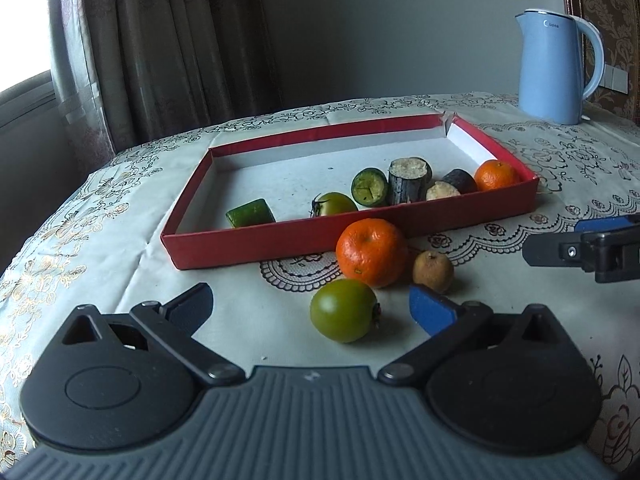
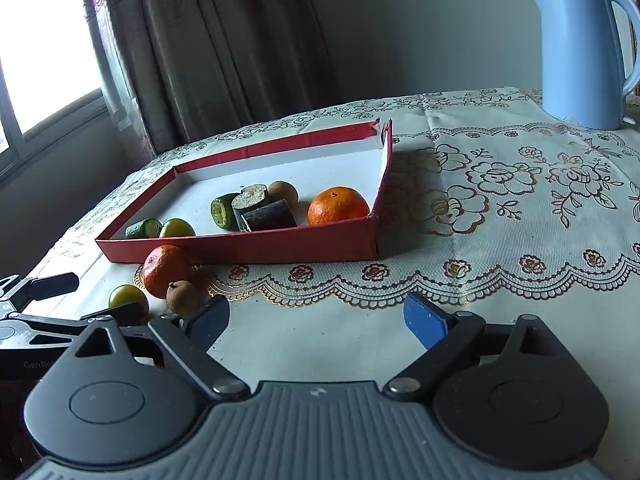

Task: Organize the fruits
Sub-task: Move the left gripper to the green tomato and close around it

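Observation:
A shallow red box [image 1: 280,236] [image 2: 256,246] lies on the tablecloth and holds an orange [image 1: 497,175] [image 2: 338,206], a green tomato [image 1: 335,203], green cut pieces and dark sugarcane chunks [image 1: 409,179]. In front of the box sit a second orange [image 1: 371,251] [image 2: 165,270], a green tomato [image 1: 344,310] [image 2: 128,297] and a small brown fruit [image 1: 433,271] [image 2: 182,296]. My left gripper [image 1: 316,308] is open, its blue pads either side of the loose tomato without touching it. My right gripper [image 2: 320,318] is open over bare cloth, right of the loose fruit.
A light blue electric kettle [image 1: 558,68] [image 2: 584,52] stands at the table's far right. Curtains and a window are behind the table on the left. The table's edge drops off at the left. The right gripper's finger [image 1: 560,248] shows at the left view's right edge.

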`<state>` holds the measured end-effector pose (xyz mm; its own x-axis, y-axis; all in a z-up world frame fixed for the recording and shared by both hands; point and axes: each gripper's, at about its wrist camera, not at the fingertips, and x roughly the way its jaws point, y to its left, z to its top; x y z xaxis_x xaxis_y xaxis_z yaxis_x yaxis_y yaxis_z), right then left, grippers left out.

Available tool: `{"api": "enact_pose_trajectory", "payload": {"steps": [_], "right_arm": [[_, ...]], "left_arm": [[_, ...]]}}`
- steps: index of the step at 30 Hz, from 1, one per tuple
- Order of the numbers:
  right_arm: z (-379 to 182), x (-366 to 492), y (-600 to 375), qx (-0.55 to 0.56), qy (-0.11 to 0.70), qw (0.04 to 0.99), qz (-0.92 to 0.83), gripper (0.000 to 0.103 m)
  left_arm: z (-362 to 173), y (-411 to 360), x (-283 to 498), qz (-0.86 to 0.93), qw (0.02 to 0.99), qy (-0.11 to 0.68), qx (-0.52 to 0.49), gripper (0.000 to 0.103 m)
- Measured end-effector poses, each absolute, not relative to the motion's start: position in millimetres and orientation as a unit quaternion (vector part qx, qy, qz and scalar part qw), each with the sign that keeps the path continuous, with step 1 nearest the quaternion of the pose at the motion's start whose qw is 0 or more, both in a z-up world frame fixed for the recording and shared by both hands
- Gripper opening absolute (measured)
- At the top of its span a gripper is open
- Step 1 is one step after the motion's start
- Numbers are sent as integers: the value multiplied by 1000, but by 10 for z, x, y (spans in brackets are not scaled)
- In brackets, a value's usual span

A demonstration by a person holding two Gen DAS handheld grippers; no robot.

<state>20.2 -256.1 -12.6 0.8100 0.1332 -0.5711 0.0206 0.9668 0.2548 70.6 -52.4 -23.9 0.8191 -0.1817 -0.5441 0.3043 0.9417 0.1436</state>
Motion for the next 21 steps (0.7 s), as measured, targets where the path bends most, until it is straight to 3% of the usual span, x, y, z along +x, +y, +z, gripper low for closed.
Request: {"api": "enact_pose_trajectory", "payload": {"steps": [4,6,21], "right_arm": [[-126,202,-2563,127,306,943,30,95],[-125,204,-2568,129,306,943,31,95],[-123,207,-2589,137,304,942,33,96]], "left_arm": [[-265,-558,715,-143,944,275,115,101],[-284,-551,730,-147,942,281,112,91],[-289,-507,754,-169,939,288,85,52]]}}
